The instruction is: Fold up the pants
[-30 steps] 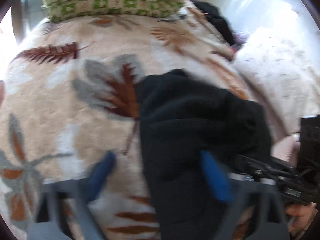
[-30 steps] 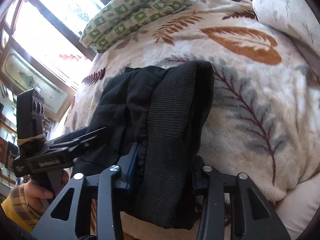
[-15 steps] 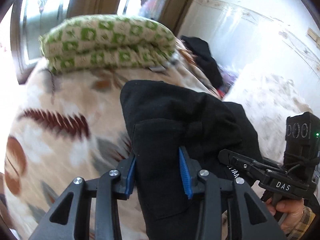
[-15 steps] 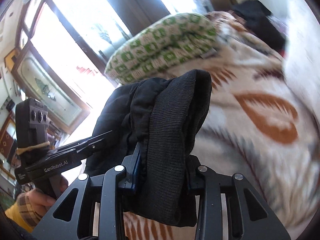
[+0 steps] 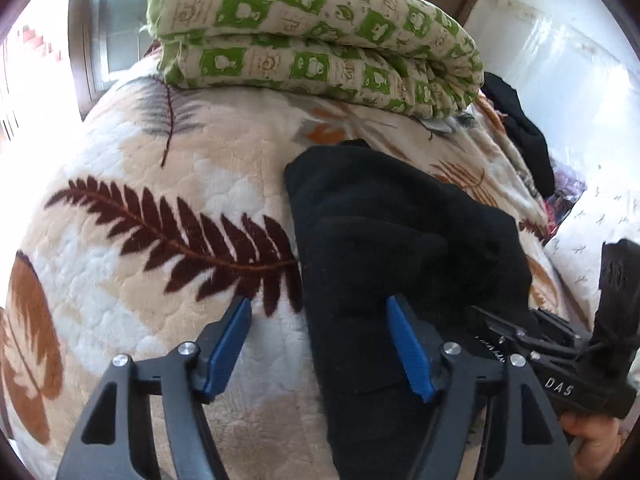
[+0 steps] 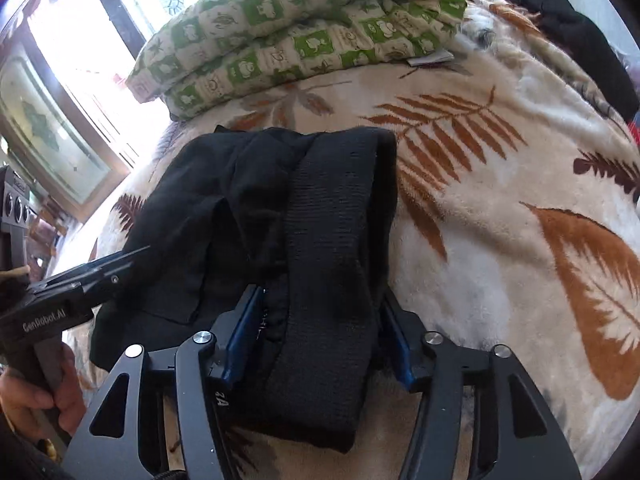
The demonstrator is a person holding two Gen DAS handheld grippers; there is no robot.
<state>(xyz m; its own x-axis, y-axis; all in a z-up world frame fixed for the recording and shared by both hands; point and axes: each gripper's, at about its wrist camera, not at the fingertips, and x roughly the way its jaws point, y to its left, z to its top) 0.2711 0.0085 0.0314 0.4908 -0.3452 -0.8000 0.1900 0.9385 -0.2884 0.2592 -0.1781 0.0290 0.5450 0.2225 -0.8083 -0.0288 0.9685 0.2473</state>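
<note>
- Left tongs (image 5: pixel 320 344), black frame with blue pads, at the bottom centre of the left wrist view: jaws well apart and opening.
- Left blue pad (image 5: pixel 228 344) over the bare blanket, clear of cloth; right blue pad (image 5: pixel 408 352) lying against the top of the folded black fleece pants (image 5: pixel 400 240), with only the pants' left edge between the jaws and no squeeze on it.
- Right tongs (image 6: pixel 320 336), same black frame and blue pads, at the bottom centre of the right wrist view: jaws opening, straddling the ribbed black waistband (image 6: pixel 332 248) of the pants.
- Waistband filling the gap between both pads; whether the pads touch it cannot be told, but no pinch in the cloth.
- Pants resting in a folded bundle on the cream plush blanket with brown and grey fern-leaf print (image 5: pixel 140 208), centre-right of the left view and centre-left of the right view.
- Folded green-and-cream checked quilt (image 5: pixel 312 36) across the top of both views, just beyond the pants, apart from them.
- Other dark garment (image 6: pixel 580 32) at the upper right of the right view, well apart from the pants.
- Bare hand (image 6: pixel 36 392) gripping the left tongs' handle at the lower left of the right view.
</note>
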